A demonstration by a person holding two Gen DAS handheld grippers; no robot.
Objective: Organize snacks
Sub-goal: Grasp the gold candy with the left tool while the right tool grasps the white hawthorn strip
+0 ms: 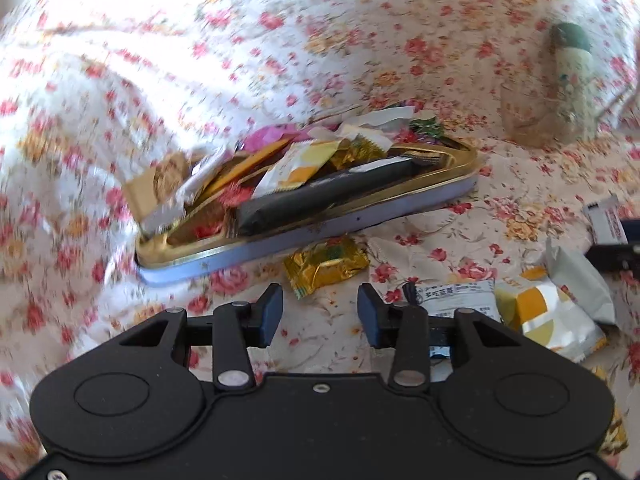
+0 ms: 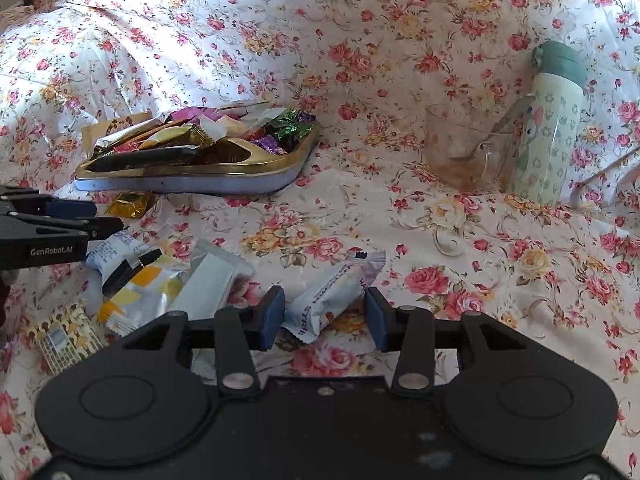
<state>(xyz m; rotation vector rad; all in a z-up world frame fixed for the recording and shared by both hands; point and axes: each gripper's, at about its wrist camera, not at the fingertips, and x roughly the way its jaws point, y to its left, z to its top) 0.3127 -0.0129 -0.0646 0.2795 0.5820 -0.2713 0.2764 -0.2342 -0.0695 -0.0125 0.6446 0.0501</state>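
The right gripper (image 2: 325,314) is shown open around a white packet (image 2: 334,294) — not yet pinched; the left gripper (image 1: 320,312) is open and empty. The tin (image 2: 280,178) is already heaped, while several snacks (image 2: 140,292) remain on the bedspread (image 2: 360,40).

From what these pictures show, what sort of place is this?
Probably a home, perhaps a bed or sofa: a rumpled floral quilt covers everything, with a snack tin, a used glass mug holding a spoon, and a flask resting on it.
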